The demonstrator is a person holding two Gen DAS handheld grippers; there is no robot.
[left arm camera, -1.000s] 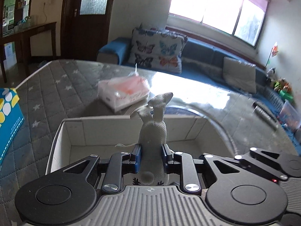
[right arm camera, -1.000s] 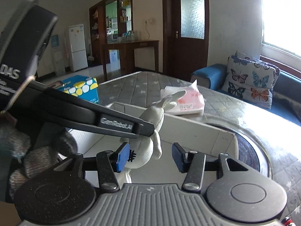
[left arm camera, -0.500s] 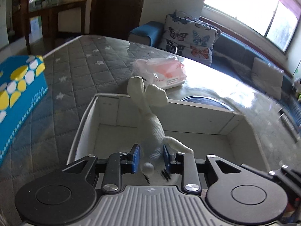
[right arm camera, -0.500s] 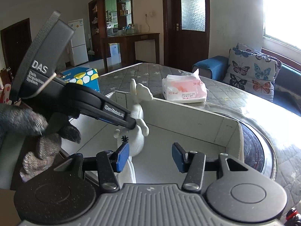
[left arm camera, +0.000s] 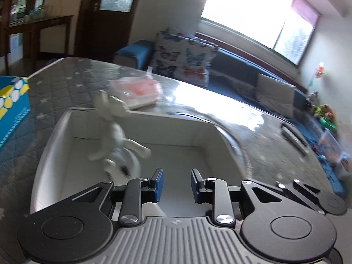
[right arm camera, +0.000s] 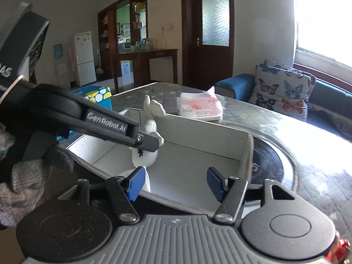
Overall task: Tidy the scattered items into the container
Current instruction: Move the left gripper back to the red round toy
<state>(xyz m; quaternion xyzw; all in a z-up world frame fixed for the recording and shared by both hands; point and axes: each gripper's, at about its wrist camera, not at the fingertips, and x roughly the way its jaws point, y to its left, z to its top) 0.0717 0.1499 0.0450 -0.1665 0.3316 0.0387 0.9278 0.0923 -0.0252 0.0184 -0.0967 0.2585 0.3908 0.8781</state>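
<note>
A white plush rabbit (left arm camera: 114, 136) is inside the white open box (left arm camera: 176, 121), near its left wall, blurred and apart from my fingers. My left gripper (left arm camera: 175, 183) is open and empty over the box's near side. In the right wrist view the rabbit (right arm camera: 149, 136) shows behind the left gripper's black finger (right arm camera: 123, 132), inside the box (right arm camera: 220, 145). My right gripper (right arm camera: 175, 181) is open and empty over the box's near rim.
A pink-and-white tissue pack (left arm camera: 137, 92) lies on the quilted table beyond the box. A blue box with yellow and white dots (left arm camera: 11, 103) stands at the left. A round dark plate (right arm camera: 270, 165) lies right of the box. A remote (left arm camera: 294, 138) lies at the far right.
My left gripper opened and let go of the rabbit, which dropped to the left inside the box. The right gripper stayed open and shifted slightly.
</note>
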